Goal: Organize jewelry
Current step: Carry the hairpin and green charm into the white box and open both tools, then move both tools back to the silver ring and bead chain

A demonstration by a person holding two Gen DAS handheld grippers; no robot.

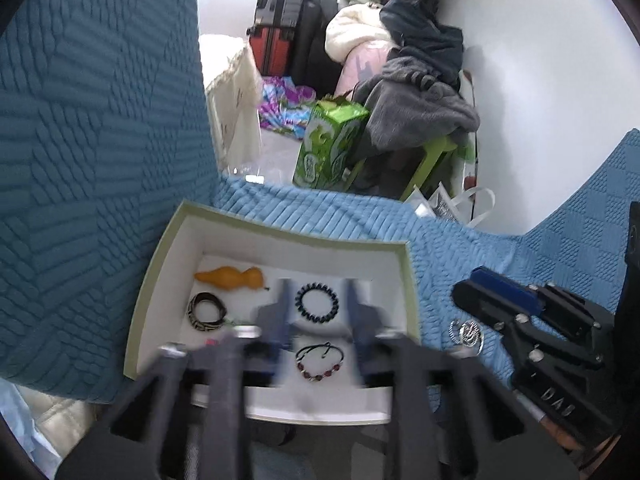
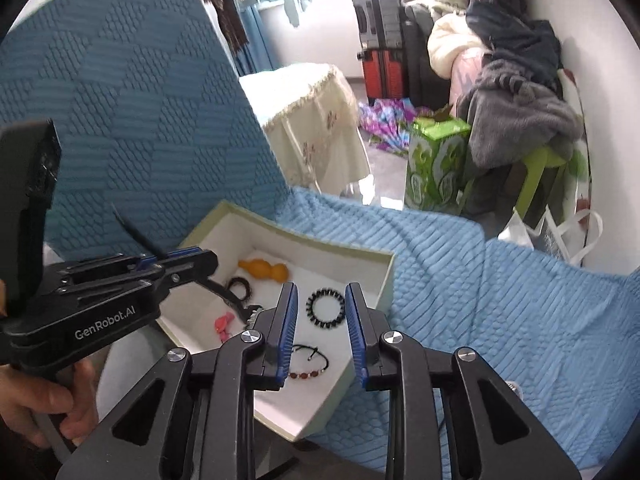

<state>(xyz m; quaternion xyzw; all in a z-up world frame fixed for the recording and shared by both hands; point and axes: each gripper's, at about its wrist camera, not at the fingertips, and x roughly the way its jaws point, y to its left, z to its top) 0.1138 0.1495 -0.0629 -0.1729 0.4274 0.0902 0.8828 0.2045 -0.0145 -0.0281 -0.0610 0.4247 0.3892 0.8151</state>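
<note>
two hand-held claws hover over an open white box [image 1: 404, 276] on a blue bedspread [image 2: 500, 300]. the left claw [image 1: 318, 312], jaws apart and empty, frames a black bead bracelet [image 1: 317, 303] near the box's far right corner. the right claw [image 2: 322, 316], jaws also apart and empty, hangs above a red-bead cord bracelet [image 2: 310, 364] by the near edge. a silver piece [image 1: 466, 334] lies on the bedspread beside the box.
</note>
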